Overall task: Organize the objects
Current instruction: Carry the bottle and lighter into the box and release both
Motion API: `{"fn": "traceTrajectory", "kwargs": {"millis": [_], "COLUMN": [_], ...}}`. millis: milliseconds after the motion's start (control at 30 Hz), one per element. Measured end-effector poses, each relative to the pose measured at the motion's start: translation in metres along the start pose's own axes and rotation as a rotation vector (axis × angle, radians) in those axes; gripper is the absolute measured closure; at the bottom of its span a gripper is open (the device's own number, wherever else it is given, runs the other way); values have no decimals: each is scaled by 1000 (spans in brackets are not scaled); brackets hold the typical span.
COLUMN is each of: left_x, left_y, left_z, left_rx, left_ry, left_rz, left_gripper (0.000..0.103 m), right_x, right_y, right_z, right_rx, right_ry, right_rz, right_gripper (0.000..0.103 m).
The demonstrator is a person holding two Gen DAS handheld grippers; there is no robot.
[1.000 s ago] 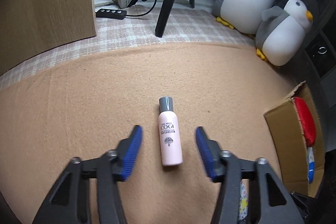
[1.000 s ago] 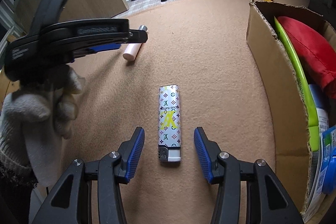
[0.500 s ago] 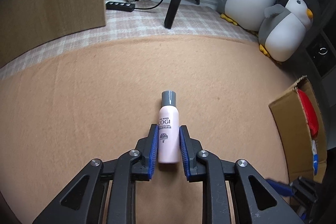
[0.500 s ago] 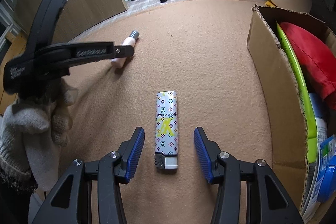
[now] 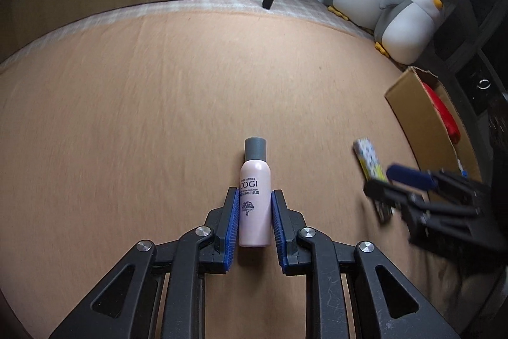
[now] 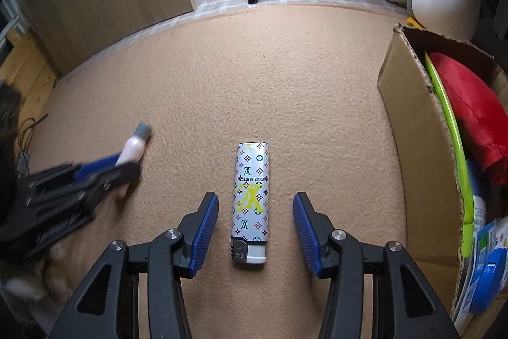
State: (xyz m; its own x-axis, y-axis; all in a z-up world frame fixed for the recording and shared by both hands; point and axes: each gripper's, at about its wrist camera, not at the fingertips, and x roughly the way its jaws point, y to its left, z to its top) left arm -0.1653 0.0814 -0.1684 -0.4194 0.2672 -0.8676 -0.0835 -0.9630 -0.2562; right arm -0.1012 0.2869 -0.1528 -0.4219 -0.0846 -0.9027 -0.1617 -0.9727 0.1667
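Pink bottle (image 5: 254,205): clamped between left gripper (image 5: 254,224) pads
Lighter (image 6: 250,199): lying between right gripper (image 6: 256,227) jaws, spread wide

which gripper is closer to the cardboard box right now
Right. The right gripper straddles the lighter beside the cardboard box, jaws open. The left gripper, shut on the pink bottle, sits farther out on the mat.
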Motion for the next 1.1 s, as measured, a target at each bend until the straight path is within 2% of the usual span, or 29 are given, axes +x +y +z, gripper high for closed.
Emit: {"fn": "traceTrajectory", "kwargs": {"millis": [267,367,533,1100], "left_x": [-5,-5,-3,-12], "left_y": [-3,-2,-2,-2], "left_z": [-8,-8,-7,-3], "left_rx": [21,15,14,-32], "left_ry": [-7,-13,-17,-37], "left_rz": [17,13,12,-25], "left_gripper": [81,81,81,81], "right_x": [5,6,5,-19], "right_y": [18,22,24,18], "right_z": [8,9,10,7], "right_rx": [-96,-133,-149,-120], "right_ry": [2,1,-6,-42], "right_rz": [-83,-115,-110,-50], "right_gripper": [58,65,81,82]}}
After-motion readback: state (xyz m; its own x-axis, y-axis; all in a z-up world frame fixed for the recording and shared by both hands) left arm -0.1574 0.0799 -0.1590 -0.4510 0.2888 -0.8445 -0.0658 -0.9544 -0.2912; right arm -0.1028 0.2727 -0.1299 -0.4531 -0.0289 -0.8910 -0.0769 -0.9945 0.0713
